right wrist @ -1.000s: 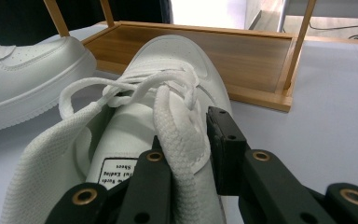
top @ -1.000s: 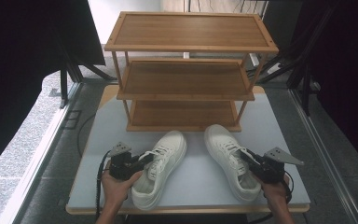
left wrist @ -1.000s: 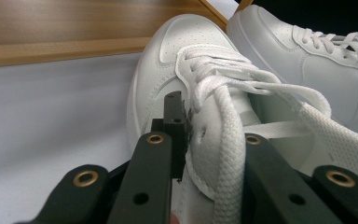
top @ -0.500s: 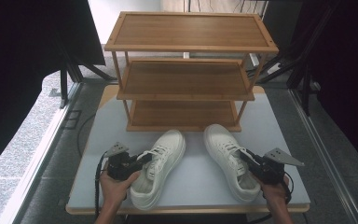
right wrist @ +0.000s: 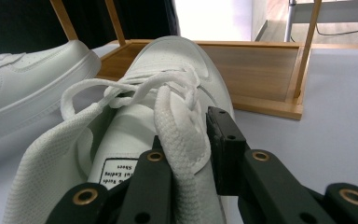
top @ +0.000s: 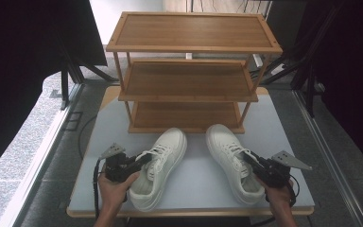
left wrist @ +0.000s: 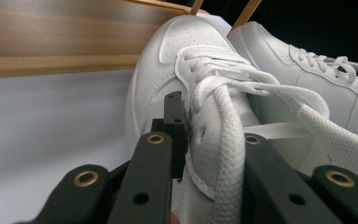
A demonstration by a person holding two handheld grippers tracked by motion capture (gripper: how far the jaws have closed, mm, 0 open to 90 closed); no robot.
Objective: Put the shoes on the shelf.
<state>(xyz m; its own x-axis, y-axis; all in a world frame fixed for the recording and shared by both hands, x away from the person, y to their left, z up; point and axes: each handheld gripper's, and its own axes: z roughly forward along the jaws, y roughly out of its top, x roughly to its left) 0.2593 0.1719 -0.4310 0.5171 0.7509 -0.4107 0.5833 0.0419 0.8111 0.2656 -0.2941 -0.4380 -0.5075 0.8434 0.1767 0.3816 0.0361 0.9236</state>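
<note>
Two hands come in from the near edge of the table (top: 196,187), one at each side, each with the forearm low and the wrist held level so its claw points forward and inward at a white shoe. The left hand (top: 116,185) sits close to the front left corner; its left claw (top: 144,160) reaches across to the outer side of the left shoe (top: 159,166), which lies with its toe angled toward the wooden shoe rack (top: 189,75). In the left gripper view the jaws stand only partly apart and are closed on the shoe's upper edge beside the laces (left wrist: 223,107): one jaw presses the outside of the leather, the other goes inside the opening, with a lace draped over it.

The right hand (top: 279,196) mirrors it near the front right corner. Its right claw (top: 248,158) meets the right shoe (top: 234,161) at the lace area. In the right gripper view the jaws, likewise narrowly apart, pinch the side wall of the shoe with a bunch of lace (right wrist: 179,126) between them.

Both shoes rest on the table just in front of the rack's bottom shelf, side by side and apart from each other.
</note>
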